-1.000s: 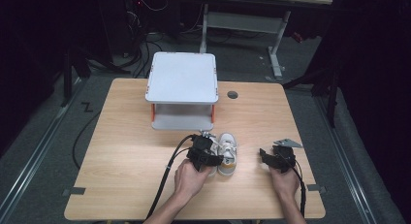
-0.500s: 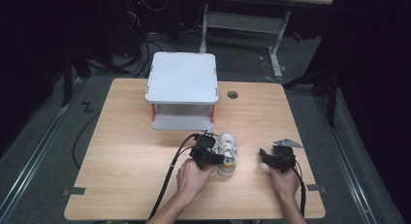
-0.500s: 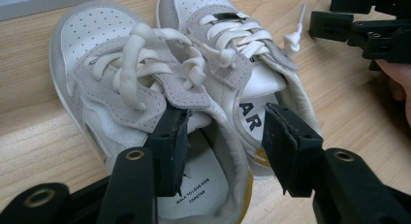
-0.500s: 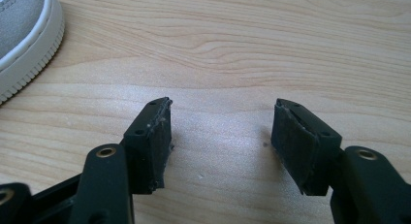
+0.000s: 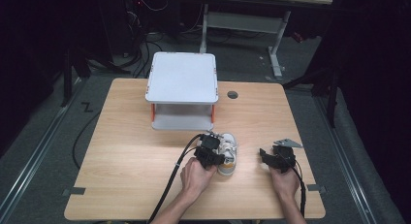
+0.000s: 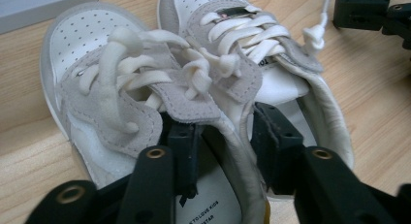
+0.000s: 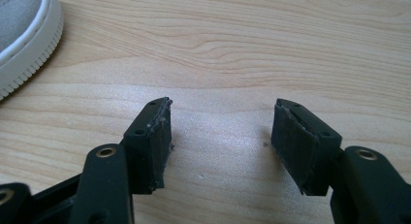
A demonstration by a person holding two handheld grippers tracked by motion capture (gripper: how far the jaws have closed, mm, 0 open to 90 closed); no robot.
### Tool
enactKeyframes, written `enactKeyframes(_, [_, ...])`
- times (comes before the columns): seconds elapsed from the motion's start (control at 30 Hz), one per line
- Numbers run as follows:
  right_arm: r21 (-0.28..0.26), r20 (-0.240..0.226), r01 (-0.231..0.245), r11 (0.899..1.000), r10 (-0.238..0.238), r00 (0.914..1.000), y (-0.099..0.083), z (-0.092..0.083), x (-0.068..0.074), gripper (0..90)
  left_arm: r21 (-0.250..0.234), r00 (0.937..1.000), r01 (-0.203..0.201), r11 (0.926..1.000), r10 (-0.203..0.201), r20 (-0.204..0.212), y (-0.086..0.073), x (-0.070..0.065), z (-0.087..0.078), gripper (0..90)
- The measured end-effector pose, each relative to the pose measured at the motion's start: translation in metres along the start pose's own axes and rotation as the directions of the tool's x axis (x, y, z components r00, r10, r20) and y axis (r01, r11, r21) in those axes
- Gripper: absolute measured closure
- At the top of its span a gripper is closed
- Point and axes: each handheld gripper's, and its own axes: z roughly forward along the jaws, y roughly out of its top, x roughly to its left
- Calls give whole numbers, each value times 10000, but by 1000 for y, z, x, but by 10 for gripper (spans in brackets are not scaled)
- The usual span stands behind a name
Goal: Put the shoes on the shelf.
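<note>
Left hand-held gripper (image 6: 220, 151) has just been closing, one jaw inside each shoe, pinching the touching inner collars of the pair of small sneakers (image 6: 194, 83) on the bench (image 5: 126, 151) before the grey shelf (image 5: 182, 90). Grip looks nearly set for lifting both together. Right hand-held gripper (image 7: 220, 146) rests spread and empty beside them.

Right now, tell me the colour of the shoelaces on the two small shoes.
The shoelaces are off-white, on white and grey shoes; the left gripper view shows this best.

Right gripper (image 7: 220, 136) jaws apart over table (image 7: 242, 49); shoe (image 7: 22, 30) top-left.
</note>
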Motion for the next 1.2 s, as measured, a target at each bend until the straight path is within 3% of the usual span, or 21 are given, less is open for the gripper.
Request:
enactKeyframes(0.3, [0, 10, -5, 10000, 5, 10000, 0, 0, 0, 394, -71, 9987, -322, 9995, 319, -389, -3, -1, -3, 787])
enactKeyframes(0.87, [9, -4, -7, 10000, 7, 10000, 0, 0, 0, 388, -563, 9954, -958, 9938, 953, -109, -9, 6, -9, 827])
enactKeyframes(1.2, [9, -2, -7, 10000, 7, 10000, 0, 0, 0, 387, -846, 9938, -1081, 9905, 1098, 162, -13, 10, -18, 830])
